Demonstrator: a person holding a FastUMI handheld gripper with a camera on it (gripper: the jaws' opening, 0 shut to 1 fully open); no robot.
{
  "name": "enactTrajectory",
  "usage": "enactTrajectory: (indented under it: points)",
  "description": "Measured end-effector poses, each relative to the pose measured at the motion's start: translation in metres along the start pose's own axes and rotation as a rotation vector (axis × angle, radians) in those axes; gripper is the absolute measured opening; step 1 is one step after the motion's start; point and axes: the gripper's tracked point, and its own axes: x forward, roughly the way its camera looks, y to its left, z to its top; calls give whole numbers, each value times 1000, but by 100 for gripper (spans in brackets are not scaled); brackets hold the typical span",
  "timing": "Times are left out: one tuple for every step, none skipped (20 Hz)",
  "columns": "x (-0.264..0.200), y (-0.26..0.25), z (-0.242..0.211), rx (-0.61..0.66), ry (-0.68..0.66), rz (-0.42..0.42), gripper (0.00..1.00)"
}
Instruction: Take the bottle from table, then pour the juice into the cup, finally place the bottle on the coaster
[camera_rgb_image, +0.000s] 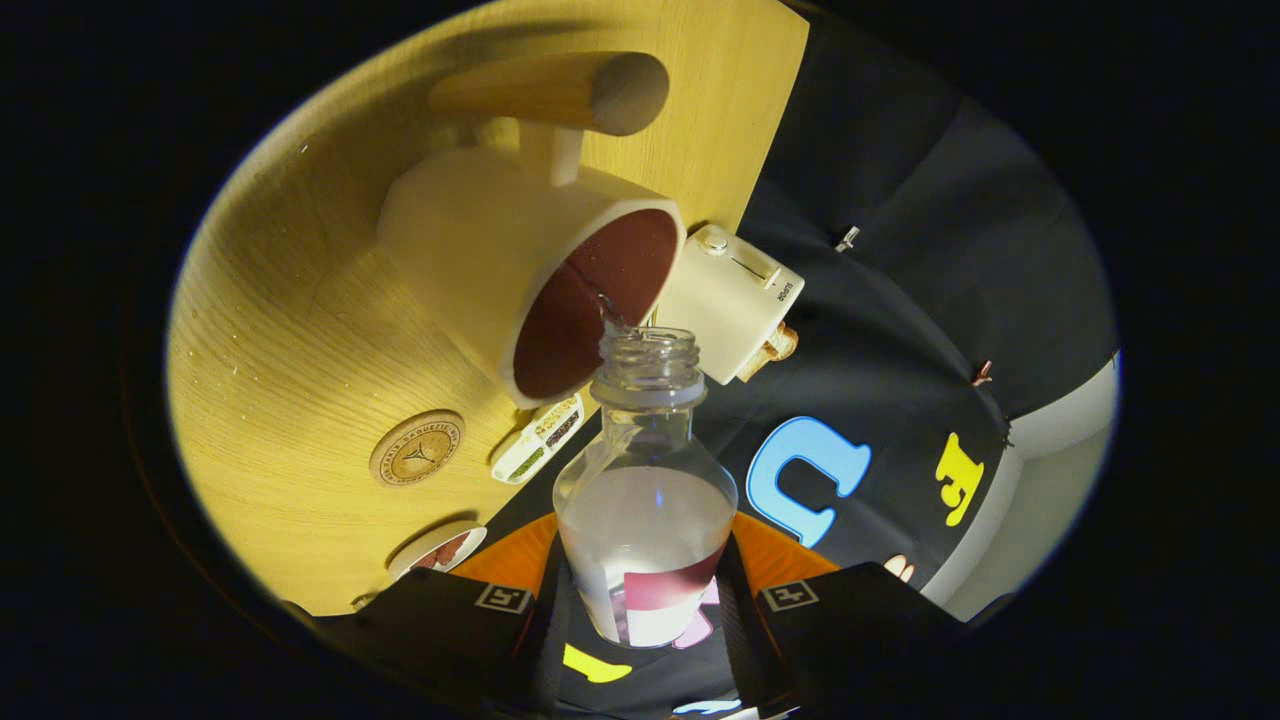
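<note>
Your gripper (645, 600) is clamped on the bottle (645, 500), one finger on each side. The bottle is tipped so its open mouth sits at the cup (530, 270) rim; a thin stream seems to pour in. The coaster (417, 448) lies on the table (270, 330) beside the cup.

warm, fairly bright light | soft shadows on table (280, 330) | strong fisheye bending at edges | focus sharp

A white toaster (735, 300) stands at the edge of the wooden table (290, 330), a slim seasoning tray (540, 440) beside it and a wooden cylinder (560, 92) farther off.
</note>
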Motion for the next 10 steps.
enactTrajectory:
  points:
    - [1, -2, -2, -11, 0, -5, 68]
    - [3, -1, -3, -25, -3, -4, 68]
    - [4, -1, -5, -44, -4, -4, 68]
    - [6, -3, -7, -60, -3, -1, 68]
    - [6, -3, -9, -68, -2, 1, 68]
    - [6, -2, -11, -75, -2, 3, 68]
    - [5, -4, -13, -84, -4, -1, 68]
    - [5, -7, -12, -93, -11, -7, 68]
    - [4, -10, -12, -105, -20, -13, 68]
    - [3, -14, -12, -119, -30, -23, 68]
